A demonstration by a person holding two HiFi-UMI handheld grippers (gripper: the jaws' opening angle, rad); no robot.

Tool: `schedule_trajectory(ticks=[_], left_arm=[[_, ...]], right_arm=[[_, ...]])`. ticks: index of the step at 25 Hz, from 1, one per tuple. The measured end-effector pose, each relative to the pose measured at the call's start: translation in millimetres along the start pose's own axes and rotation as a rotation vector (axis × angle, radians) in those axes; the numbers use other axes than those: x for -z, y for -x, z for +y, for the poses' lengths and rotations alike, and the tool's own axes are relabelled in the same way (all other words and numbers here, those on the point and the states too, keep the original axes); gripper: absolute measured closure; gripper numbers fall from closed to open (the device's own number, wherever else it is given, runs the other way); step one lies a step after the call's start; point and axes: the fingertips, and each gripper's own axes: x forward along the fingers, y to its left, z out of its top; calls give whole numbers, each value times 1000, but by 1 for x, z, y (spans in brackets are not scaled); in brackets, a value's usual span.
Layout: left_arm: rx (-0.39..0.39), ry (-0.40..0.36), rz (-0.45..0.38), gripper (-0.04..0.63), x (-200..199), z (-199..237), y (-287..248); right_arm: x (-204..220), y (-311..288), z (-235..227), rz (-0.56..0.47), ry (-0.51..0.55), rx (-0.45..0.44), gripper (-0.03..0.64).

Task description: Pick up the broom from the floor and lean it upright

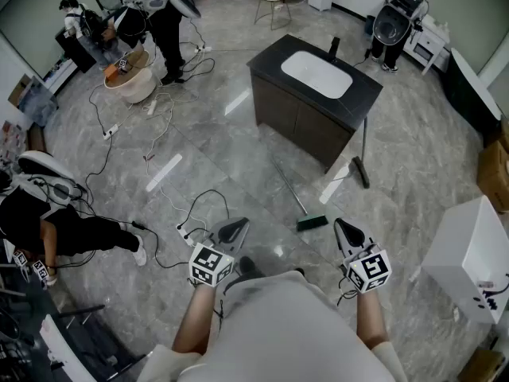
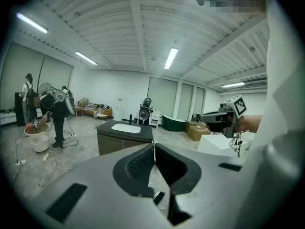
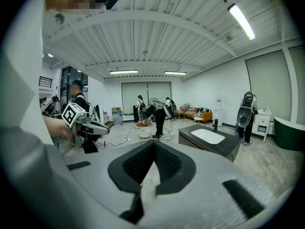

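The broom lies flat on the grey floor in the head view; its green head is near me and its thin handle runs up and to the left toward the sink island. My left gripper hovers left of the broom head, apart from it. My right gripper hovers just right of the head. Both are held level in front of my body. In the left gripper view the jaws of the left gripper meet with nothing between them. The right gripper is likewise shut and empty. Neither gripper view shows the broom.
A dark sink island with a white basin stands beyond the broom. Another long-handled tool leans on its right corner. A white box sits to the right. Cables and a power strip trail left. A person crouches far left.
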Motion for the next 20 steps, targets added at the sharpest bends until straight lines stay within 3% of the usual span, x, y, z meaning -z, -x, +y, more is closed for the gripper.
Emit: schedule_trajectory(ticks=[20], left_arm=[[13, 31, 9, 584, 16, 61, 40]], right_arm=[[-6, -53, 42, 25, -17, 53, 617]])
